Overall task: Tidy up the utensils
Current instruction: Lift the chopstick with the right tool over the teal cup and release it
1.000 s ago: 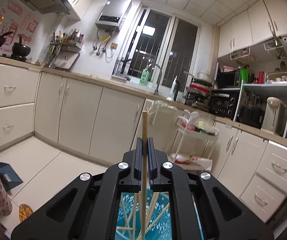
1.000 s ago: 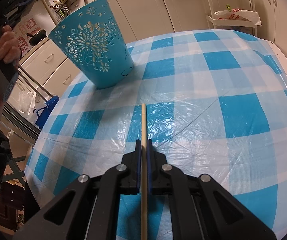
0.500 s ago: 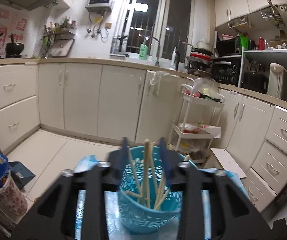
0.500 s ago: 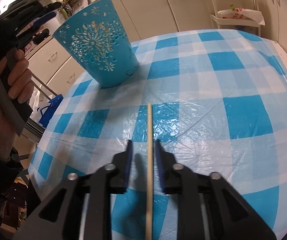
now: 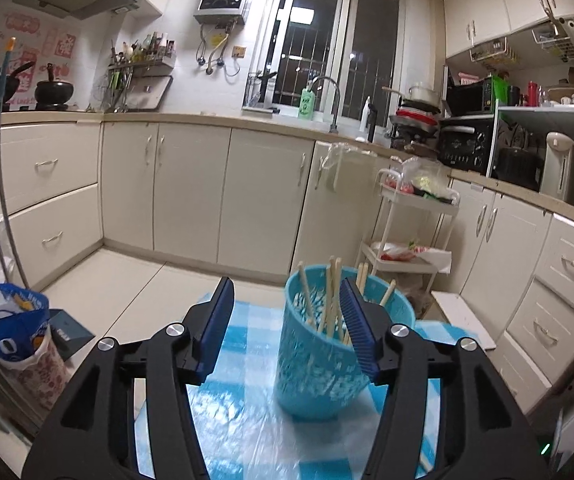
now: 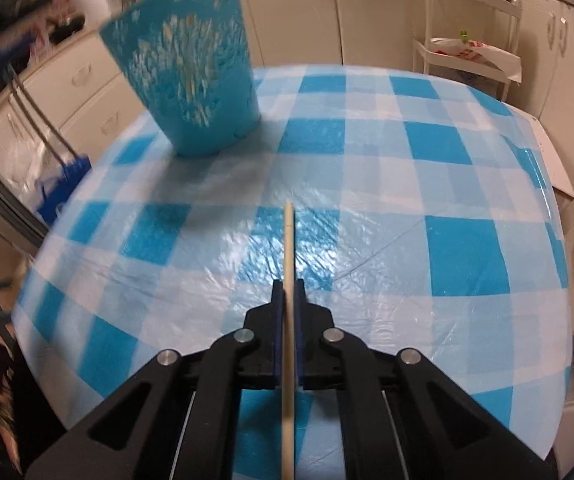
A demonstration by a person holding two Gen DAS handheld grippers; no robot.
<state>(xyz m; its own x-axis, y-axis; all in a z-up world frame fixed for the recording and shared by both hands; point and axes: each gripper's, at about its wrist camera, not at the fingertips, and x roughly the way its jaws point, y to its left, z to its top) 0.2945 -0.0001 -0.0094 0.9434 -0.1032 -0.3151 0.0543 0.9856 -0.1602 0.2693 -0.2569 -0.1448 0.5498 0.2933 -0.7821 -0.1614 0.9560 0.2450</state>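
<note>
A teal perforated basket (image 5: 319, 356) stands on the blue-checked table (image 5: 239, 416) and holds several wooden chopsticks (image 5: 329, 300) upright. My left gripper (image 5: 287, 320) is open and empty, just in front of the basket, with its right finger overlapping the rim. In the right wrist view the basket (image 6: 191, 80) stands at the far left of the table (image 6: 427, 240). My right gripper (image 6: 288, 292) is shut on one wooden chopstick (image 6: 288, 248) that points forward above the table.
White cabinets (image 5: 191, 188) line the kitchen walls. A white trolley (image 5: 407, 248) with bags stands beyond the table. A blue bag (image 5: 11, 328) sits on the floor at the left. The table edge curves close on the right (image 6: 563, 280).
My left gripper opened, dropped its chopstick into the basket and drew back. My right gripper opened briefly, then shut again on its chopstick and moved nearer the basket.
</note>
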